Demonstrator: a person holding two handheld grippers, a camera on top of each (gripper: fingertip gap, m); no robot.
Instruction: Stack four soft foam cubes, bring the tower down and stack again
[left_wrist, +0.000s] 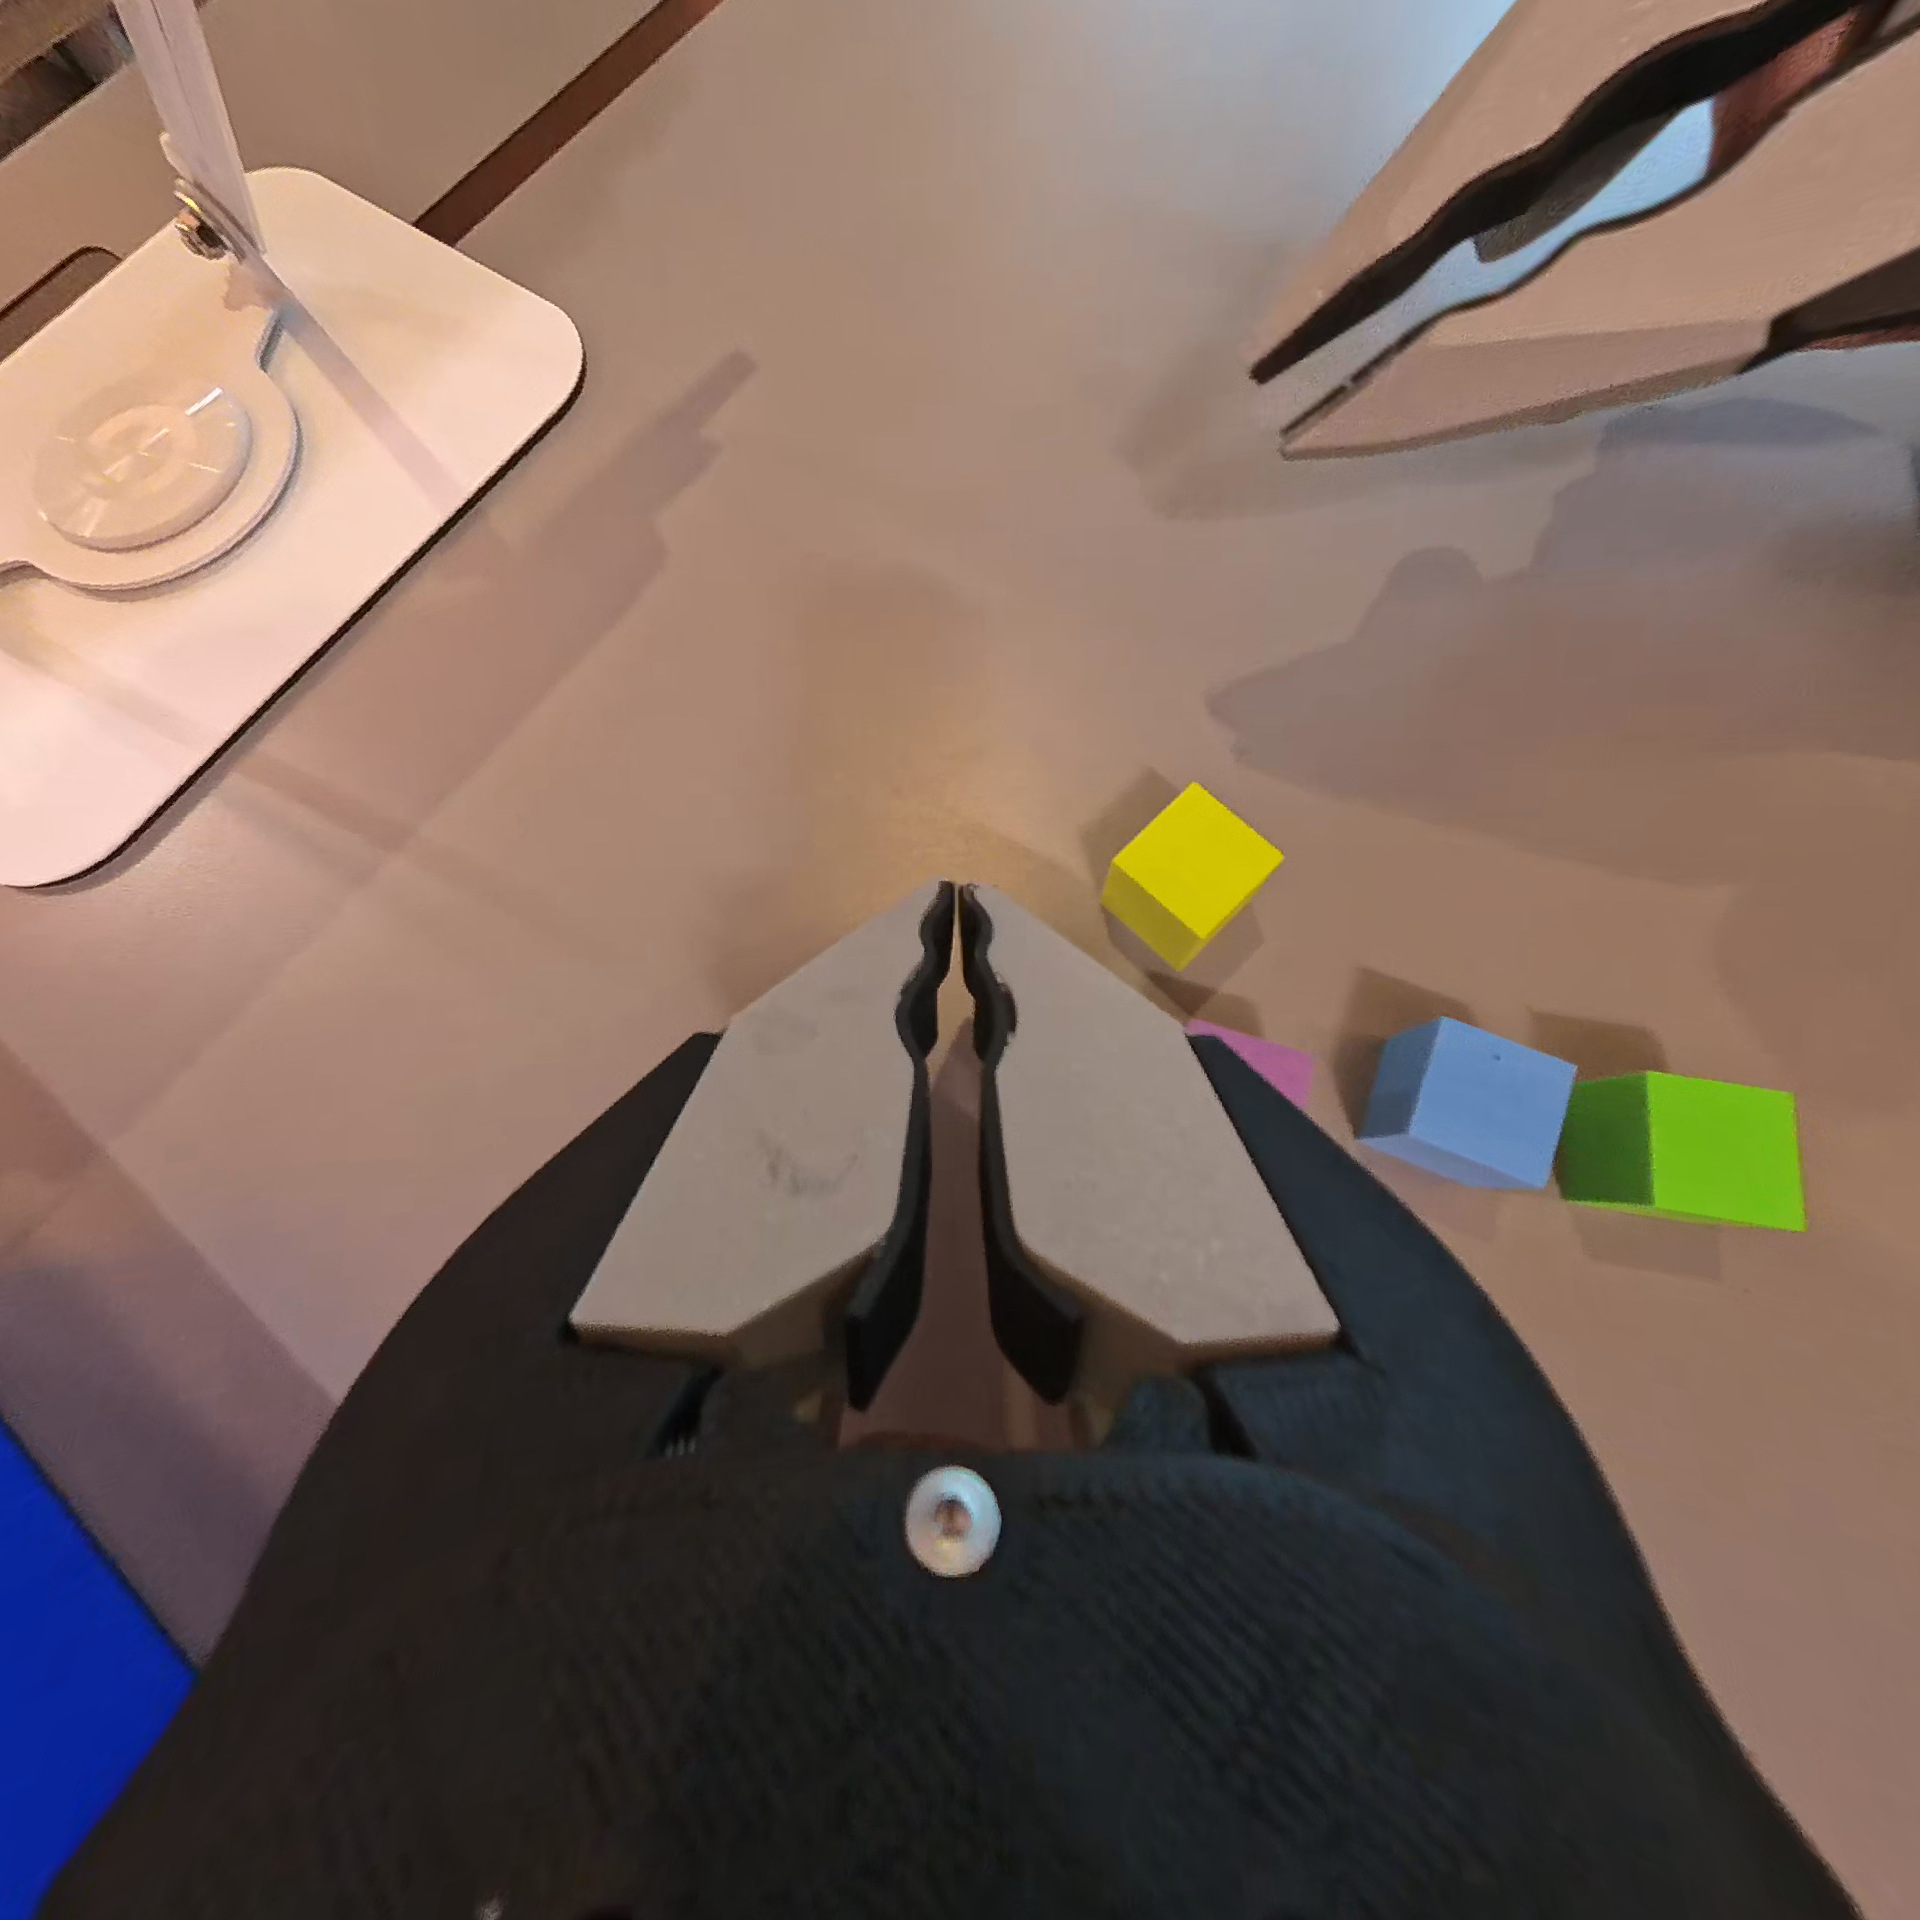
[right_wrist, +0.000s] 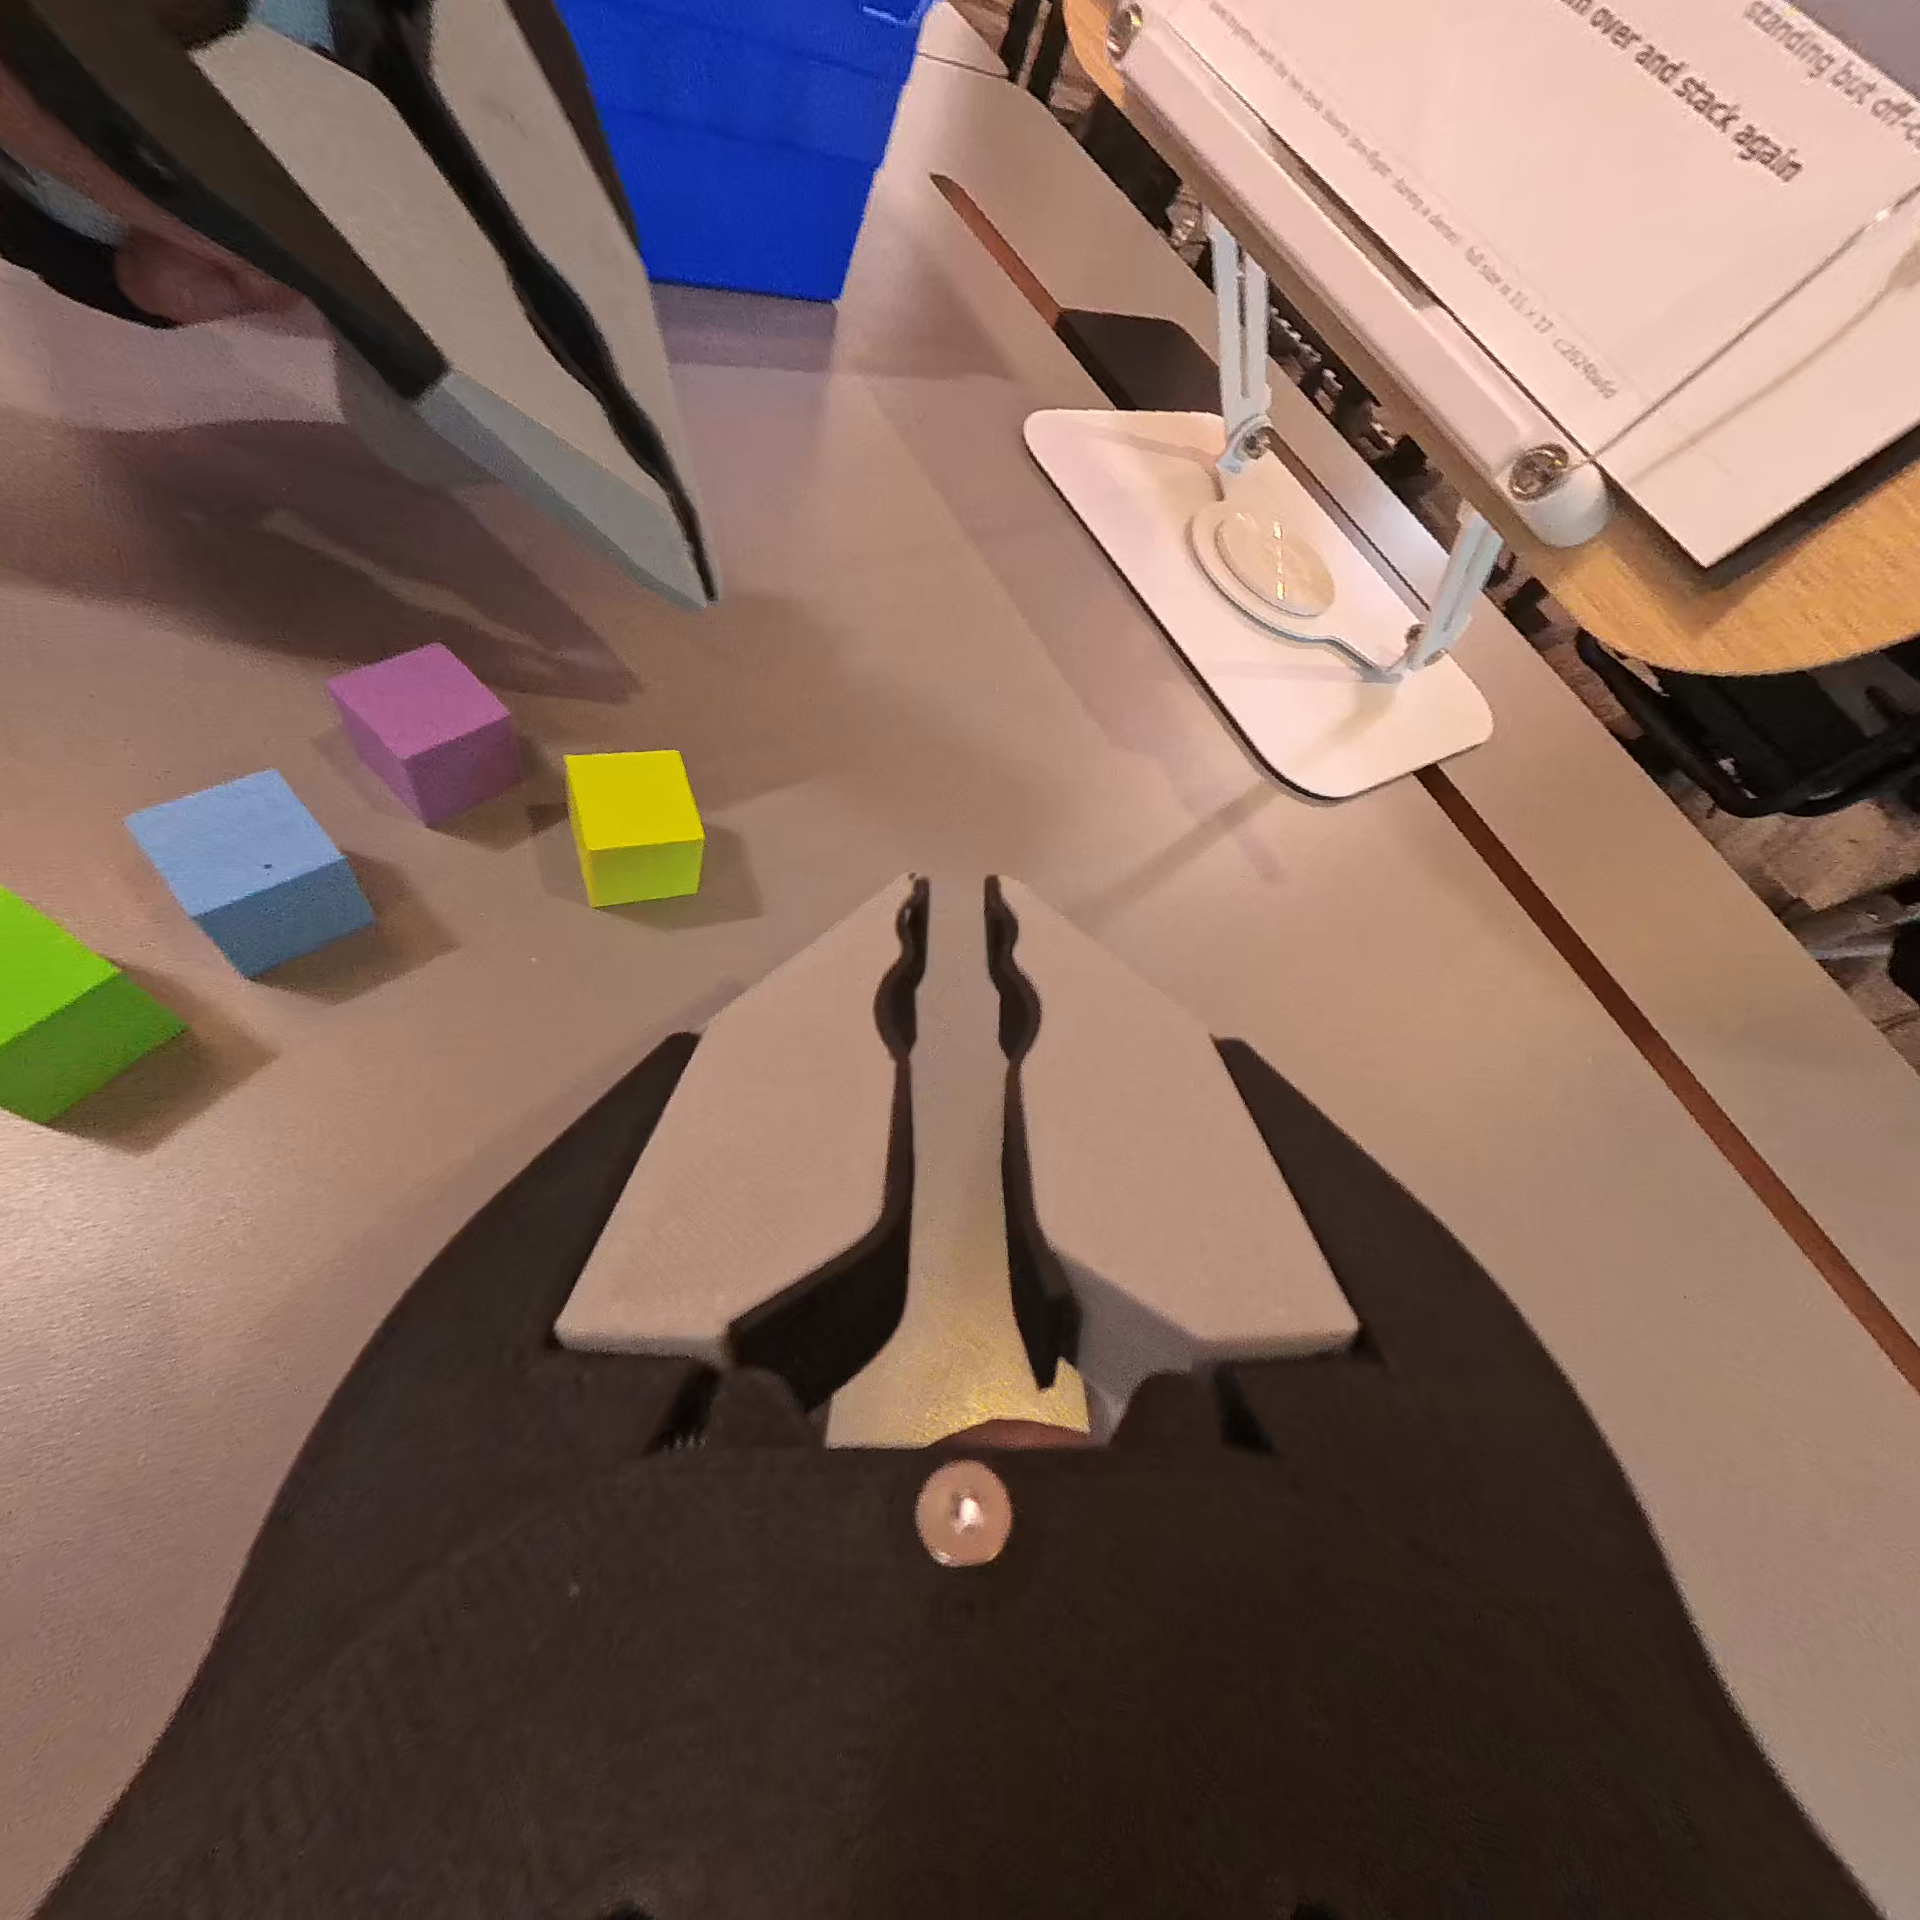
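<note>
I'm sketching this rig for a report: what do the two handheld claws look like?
Both look alike. The left claw and the right claw each have a wide, matte black, textured body with a silver screw at its centre. From it run two flat, pale grey-beige fingers that taper to a point, lined on the inner edges with wavy black pads. No cables, markings or sleeves show.

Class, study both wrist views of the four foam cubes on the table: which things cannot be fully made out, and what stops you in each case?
- Purple cube: left wrist view, mostly hidden behind the left gripper.
- Green cube: right wrist view, cut off by the left edge.
- Blue bin: right wrist view, cut by the top edge and partly behind the left gripper.
- Right gripper: left wrist view, only its fingers show; the right edge cuts the rest.
</note>
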